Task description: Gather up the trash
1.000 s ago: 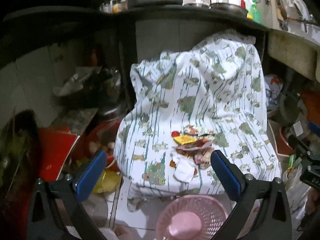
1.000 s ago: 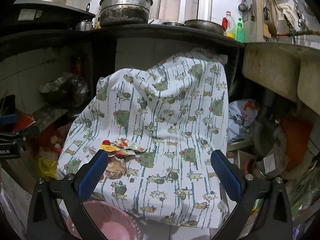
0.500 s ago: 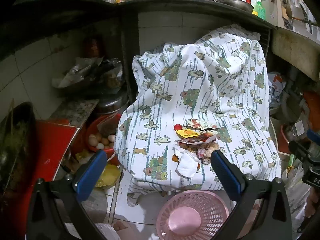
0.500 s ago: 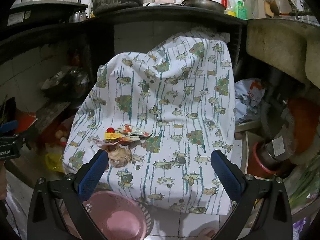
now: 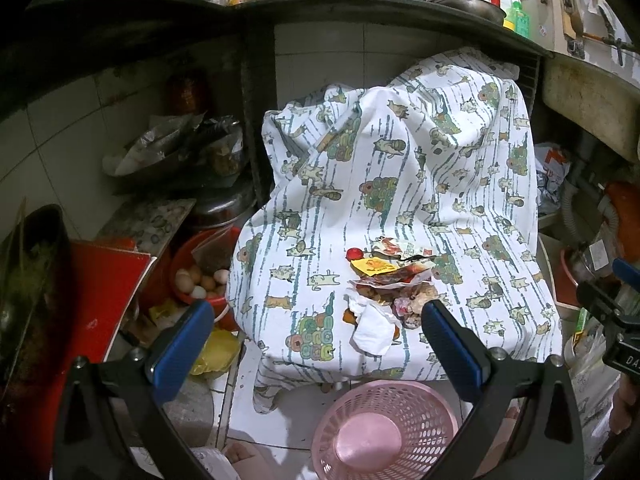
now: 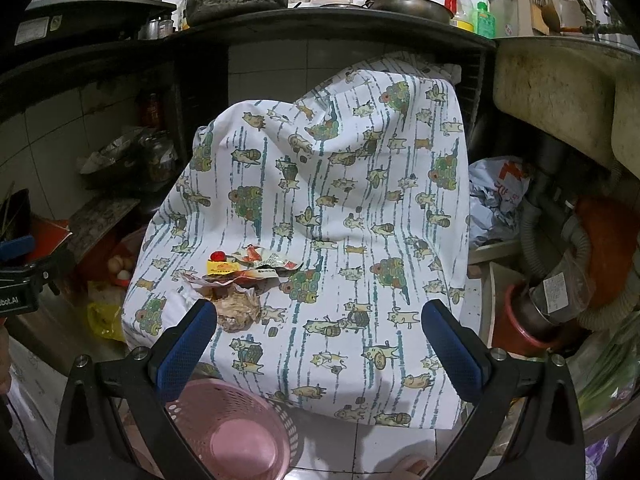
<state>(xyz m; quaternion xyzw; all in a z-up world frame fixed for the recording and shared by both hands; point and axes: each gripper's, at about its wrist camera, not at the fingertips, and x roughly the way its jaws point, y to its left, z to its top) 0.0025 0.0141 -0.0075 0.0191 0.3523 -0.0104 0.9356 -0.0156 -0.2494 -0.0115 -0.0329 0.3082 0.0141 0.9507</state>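
Note:
A pile of trash (image 5: pixel 384 288) lies on a patterned white cloth (image 5: pixel 400 184) draped over a low surface: wrappers, a yellow label, a red cap, crumpled white tissue. It also shows in the right wrist view (image 6: pixel 240 284). A pink plastic basket (image 5: pixel 384 428) stands on the tiled floor below the cloth's front edge; the right wrist view shows it too (image 6: pixel 236 428). My left gripper (image 5: pixel 316 344) is open and empty, above and in front of the pile. My right gripper (image 6: pixel 320 344) is open and empty, to the right of the pile.
A red bowl of eggs (image 5: pixel 200 276) and a red board (image 5: pixel 100 280) stand at the left. A dark counter (image 6: pixel 320 28) with pots runs above. A sink (image 6: pixel 560 92), hoses (image 6: pixel 560 272) and a plastic bag (image 6: pixel 500 196) crowd the right. A bare foot (image 5: pixel 244 452) is near the basket.
Both grippers have risen and tilted down, so the cloth, trash pile and basket sit higher in both views. Both stay open.

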